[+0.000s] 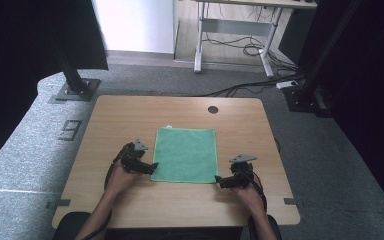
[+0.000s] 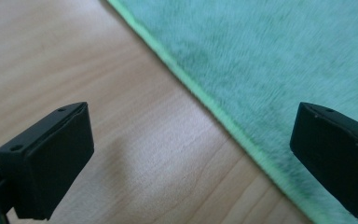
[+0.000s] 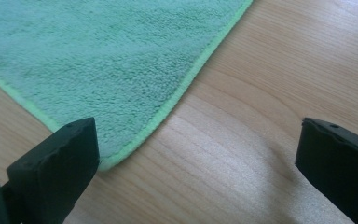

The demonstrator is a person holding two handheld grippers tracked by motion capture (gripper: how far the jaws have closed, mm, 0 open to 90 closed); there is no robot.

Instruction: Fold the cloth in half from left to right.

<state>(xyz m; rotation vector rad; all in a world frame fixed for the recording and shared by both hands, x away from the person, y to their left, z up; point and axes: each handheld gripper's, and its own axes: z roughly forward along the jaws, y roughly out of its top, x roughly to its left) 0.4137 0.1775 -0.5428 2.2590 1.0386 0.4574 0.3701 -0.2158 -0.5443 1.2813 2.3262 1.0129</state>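
A green square cloth point(image 1: 186, 154) lies flat in the middle of the wooden table point(image 1: 130, 115). My left gripper point(image 1: 153, 167) sits at the cloth's near left corner, open. In the left gripper view the cloth's left hem point(image 2: 200, 93) runs diagonally between the two wide-apart jaws, one over bare wood, the other over cloth point(image 2: 279, 56). My right gripper point(image 1: 218, 180) is at the near right corner, open. In the right gripper view that corner point(image 3: 109, 161) lies just beside the left jaw, with bare wood under the gap.
A round cable hole point(image 1: 213, 109) sits near the table's far edge. Bare wood surrounds the cloth on all sides. Beyond the table are grey carpet, black stand bases point(image 1: 75, 90) and a desk frame with cables point(image 1: 235, 45).
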